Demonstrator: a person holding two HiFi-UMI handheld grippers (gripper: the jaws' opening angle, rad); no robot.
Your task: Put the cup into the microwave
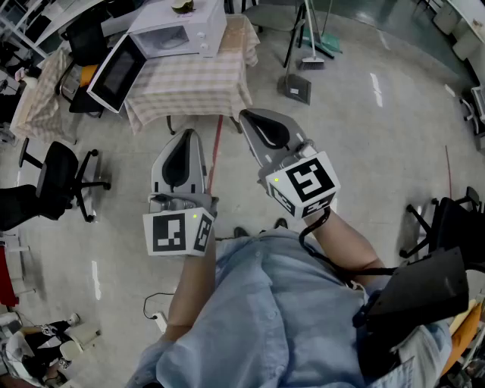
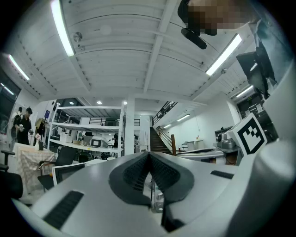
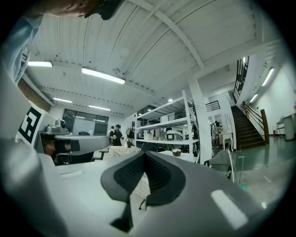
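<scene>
Closing the gap to the far table [image 1: 198, 85] is judged the step in hand. The microwave [image 1: 182, 32] stands there with its door [image 1: 115, 72] hanging open to the left, and what seems to be the cup [image 1: 183, 6], small and brownish, sits on top of it. Both tools should be carried level and opened only near the cup. The left gripper [image 1: 186, 135] and right gripper [image 1: 245, 115] are held well short of the table, jaws pressed together, with nothing held or touched.
</scene>
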